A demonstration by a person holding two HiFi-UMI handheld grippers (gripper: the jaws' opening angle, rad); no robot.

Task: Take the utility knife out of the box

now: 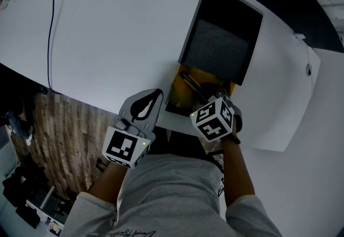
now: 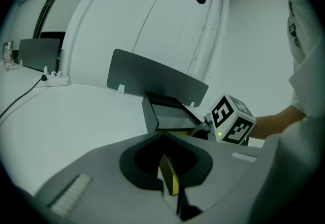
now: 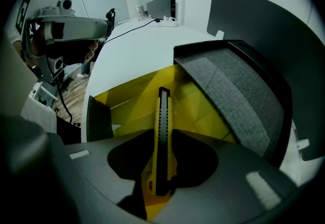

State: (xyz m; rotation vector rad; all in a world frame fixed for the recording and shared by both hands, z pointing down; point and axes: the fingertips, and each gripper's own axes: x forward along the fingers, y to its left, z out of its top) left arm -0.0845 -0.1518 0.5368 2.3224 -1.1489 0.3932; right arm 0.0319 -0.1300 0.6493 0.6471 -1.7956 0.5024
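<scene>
Only the right gripper view looks into the box (image 3: 119, 97). Its yellow-lined bottom holds the utility knife (image 3: 162, 126), yellow and black, lying lengthwise at the frame's centre. The knife's near end sits between the jaws of the right gripper (image 3: 161, 187), which stand either side of it without visibly pressing on it. The head view gives the whole layout instead: the box at centre right on the white table (image 1: 118, 31), its foam-lined lid (image 1: 223, 45) folded open toward the top of the frame, and the left gripper (image 1: 157, 92) just lower left of the box, at the table's edge. The left gripper view shows that gripper's jaws closed together on nothing, and the box only from outside, the knife not visible there.
</scene>
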